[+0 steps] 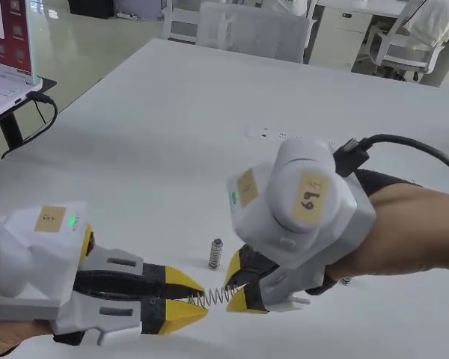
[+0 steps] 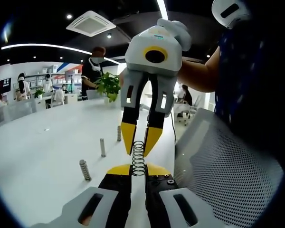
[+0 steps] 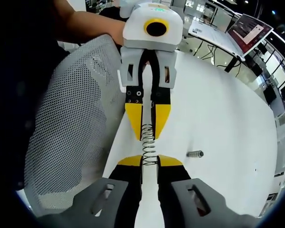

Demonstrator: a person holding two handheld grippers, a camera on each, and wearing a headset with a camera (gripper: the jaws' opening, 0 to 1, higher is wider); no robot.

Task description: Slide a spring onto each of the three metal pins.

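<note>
A short steel spring [image 1: 213, 295] hangs in the air between my two grippers, one end in each. My left gripper [image 1: 200, 301] comes in from the lower left, shut on the spring's [image 2: 138, 157] near end. Facing it, my right gripper [image 1: 235, 289] is shut on the other end of the spring [image 3: 148, 142]. Behind them a pin wearing a spring [image 1: 215, 254] stands upright on the white table [image 1: 172, 134]. The left gripper view shows a sprung pin [image 2: 84, 169], a bare pin [image 2: 102, 147] and a farther pin [image 2: 118, 133] in a row.
A laptop [image 1: 4, 45] on a stand sits at the far left, its cable [image 1: 43, 112] hanging. A white power strip [image 1: 284, 137] lies mid-table. A grey mesh chair [image 3: 71, 118] is close by the table edge. Office chairs [image 1: 254, 30] stand beyond the far edge.
</note>
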